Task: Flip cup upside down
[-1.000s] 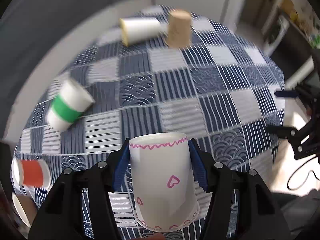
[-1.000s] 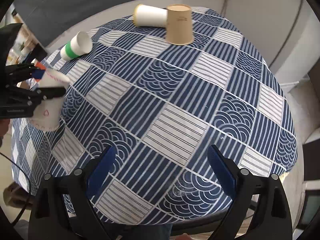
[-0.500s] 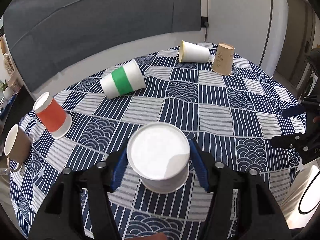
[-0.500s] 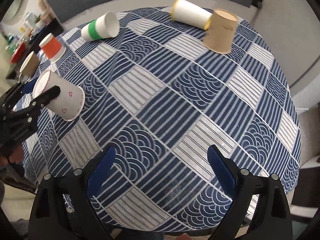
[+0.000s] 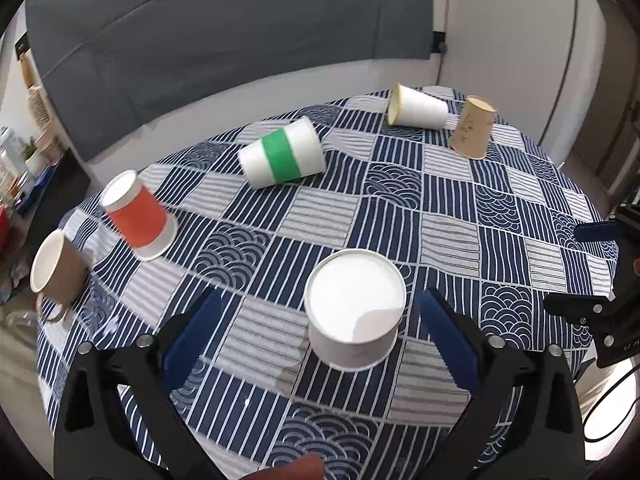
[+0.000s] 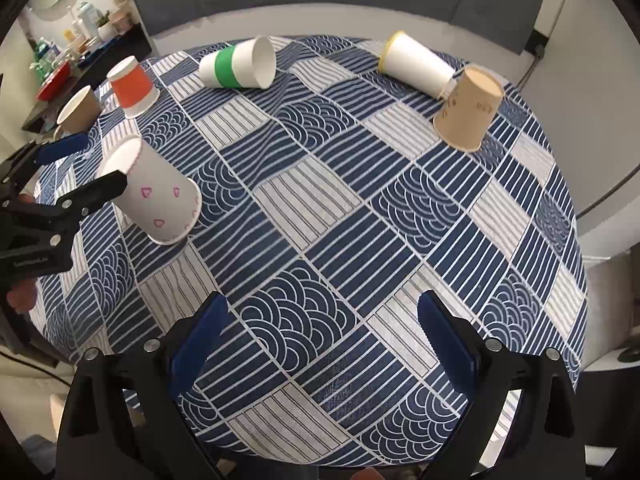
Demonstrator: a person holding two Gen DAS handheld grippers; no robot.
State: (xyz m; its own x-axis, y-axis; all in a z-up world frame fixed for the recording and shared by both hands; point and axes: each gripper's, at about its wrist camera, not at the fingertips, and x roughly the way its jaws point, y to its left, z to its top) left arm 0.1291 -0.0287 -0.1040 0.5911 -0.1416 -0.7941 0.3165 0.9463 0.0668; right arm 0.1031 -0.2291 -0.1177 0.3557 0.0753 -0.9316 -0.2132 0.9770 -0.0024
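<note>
1. The left gripper (image 5: 320, 340) has its jaws spread wide, one on each side of the heart cup (image 5: 354, 314) and clear of its wall; it holds nothing.
2. The heart cup stands mouth down on the table (image 6: 360, 220), base up, near the table's left edge. The flip looks done; the rim seems to sit flat, though the fisheye bend makes that hard to confirm.
3. What is left, by this judgement, is only to draw the left gripper back without knocking the cup.
4. The right gripper (image 6: 320, 344) hangs over the near edge with its jaws wide apart and nothing between them.
5. Farther off, the orange cup (image 6: 132, 86) and tan cup (image 6: 470, 110) stand inverted.
6. The green cup (image 6: 240, 64) and white cup (image 6: 416, 66) lie on their sides, and a brown cup (image 6: 78, 110) sits by the left edge.
</note>
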